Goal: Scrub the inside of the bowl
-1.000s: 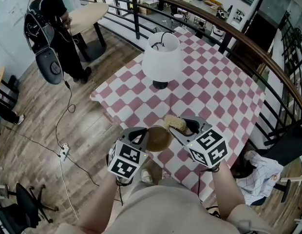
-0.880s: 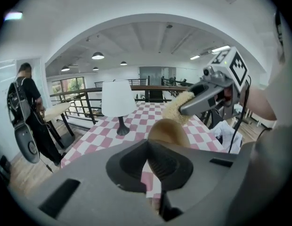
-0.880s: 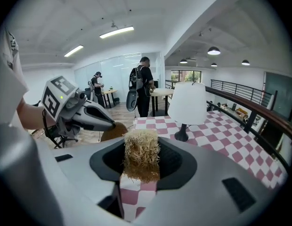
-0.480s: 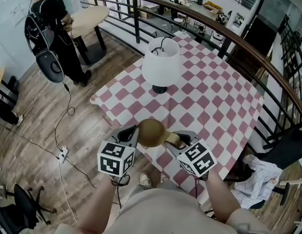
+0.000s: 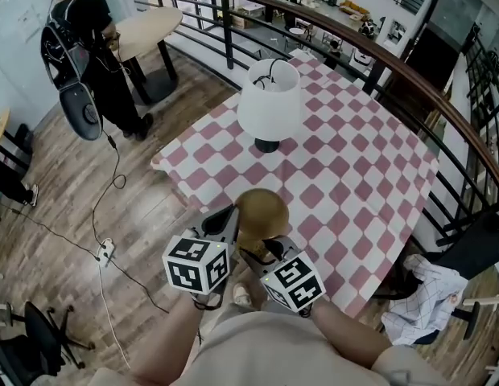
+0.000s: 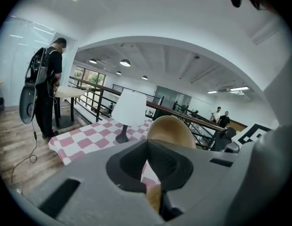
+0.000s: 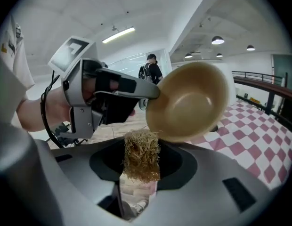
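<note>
Smooth round bowl (image 7: pixel 190 100), wiry fibrous scrubber (image 7: pixel 141 154)

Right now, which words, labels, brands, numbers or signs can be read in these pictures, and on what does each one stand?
No words or numbers can be read.
Left cube, right cube: black square markers, no letters.
White board by the railing: print too small to read.

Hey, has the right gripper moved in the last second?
Yes. The right gripper has pulled left and back toward the person, farther from the lamp, to beneath the bowl.
</note>
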Tool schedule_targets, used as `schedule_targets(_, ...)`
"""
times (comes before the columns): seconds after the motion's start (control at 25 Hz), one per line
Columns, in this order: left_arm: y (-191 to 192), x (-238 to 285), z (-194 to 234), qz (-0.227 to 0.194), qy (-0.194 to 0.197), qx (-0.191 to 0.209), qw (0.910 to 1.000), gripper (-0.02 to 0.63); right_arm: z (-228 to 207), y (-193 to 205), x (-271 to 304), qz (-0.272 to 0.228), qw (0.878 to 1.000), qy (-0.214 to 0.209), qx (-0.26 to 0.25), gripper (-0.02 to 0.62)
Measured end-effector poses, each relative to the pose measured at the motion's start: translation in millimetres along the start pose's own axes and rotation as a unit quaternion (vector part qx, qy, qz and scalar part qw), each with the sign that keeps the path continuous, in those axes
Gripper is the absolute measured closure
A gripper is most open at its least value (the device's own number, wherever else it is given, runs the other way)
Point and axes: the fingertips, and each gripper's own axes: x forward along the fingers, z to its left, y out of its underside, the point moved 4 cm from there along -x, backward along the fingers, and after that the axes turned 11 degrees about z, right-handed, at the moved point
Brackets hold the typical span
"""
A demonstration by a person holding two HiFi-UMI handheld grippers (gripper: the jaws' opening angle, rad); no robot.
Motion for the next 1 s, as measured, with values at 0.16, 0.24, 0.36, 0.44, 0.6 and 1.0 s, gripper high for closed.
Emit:
schedule_targets(0.16, 3, 0, -5, 0.008, -0.001, 0.010, 0.9999, 0.589, 8, 0, 6, -0.018, 0.999, 0.000, 0.029, 0.437)
schedule_targets(0.24, 4, -1, -4, 0.012, 0.004, 0.007, 0.9999, 0.589, 5, 0, 4, -0.021, 0.999, 0.008, 0.030, 0.437)
schedule_targets(0.36, 5, -1, 1, 0.018, 0.000, 0.009, 0.9998, 0.589, -2, 5, 0, -0.022, 0.999, 0.025, 0.030, 0.437)
schedule_targets(0.44, 5, -2, 5, 0.023, -0.009, 0.024, 0.9994, 0.588, -8, 10, -5, -0.021, 0.998, 0.041, 0.031, 0.437)
schedule_targets(0.6, 5, -3, 11, 0.034, -0.022, 0.048, 0.9980, 0.589, -25, 16, -17, -0.017, 0.996, 0.080, 0.020, 0.437)
schedule_targets(1.0, 19, 2, 9, 0.087, -0.022, 0.131, 0.9873, 0.589, -61, 11, -54, -0.027, 0.979, 0.194, -0.050, 0.437)
